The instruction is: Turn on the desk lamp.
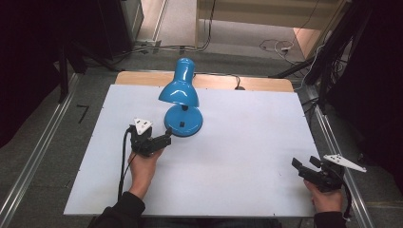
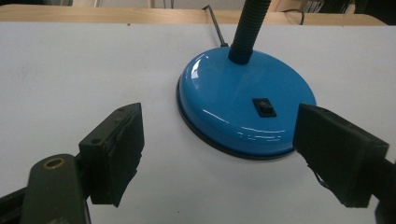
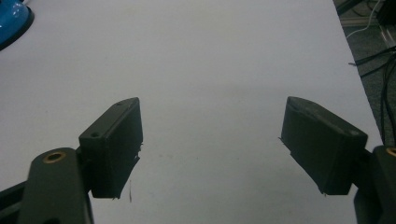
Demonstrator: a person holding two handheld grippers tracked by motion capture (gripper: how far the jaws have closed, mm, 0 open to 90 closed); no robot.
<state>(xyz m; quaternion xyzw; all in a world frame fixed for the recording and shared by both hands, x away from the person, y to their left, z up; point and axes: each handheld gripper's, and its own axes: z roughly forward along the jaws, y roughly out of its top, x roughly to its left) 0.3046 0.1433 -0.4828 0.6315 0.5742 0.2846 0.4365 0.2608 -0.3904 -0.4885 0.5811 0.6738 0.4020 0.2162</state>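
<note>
Left gripper view looks straight at the blue desk lamp's round base (image 2: 245, 105), which sits on the white table top (image 2: 70, 79) with a small black rocker switch (image 2: 264, 107) on its upper face and a black ribbed neck (image 2: 247, 28) rising from the middle. The left gripper (image 2: 219, 154) stands with its jaws spread wide, grasping nothing; the right-hand pad overlaps the rim of the base in this view, but whether it touches cannot be told. From the high view the lamp (image 1: 183, 97) stands toward the far middle of the table, its shade (image 1: 179, 90) bent forward over the base, and the left gripper (image 1: 159, 140) lies just beside the base on its near-left side.

Judging by this, the work is at its start: the approach to the base is made, while the switch looks unpressed and nothing is gripped.

The right gripper (image 1: 306, 166) rests well apart near the right edge, jaws released too, facing bare table (image 3: 210, 70).

The shade's bulb side is hidden, so whether the lamp is lit is unclear. The neck's top is cut off in the left gripper view.
</note>
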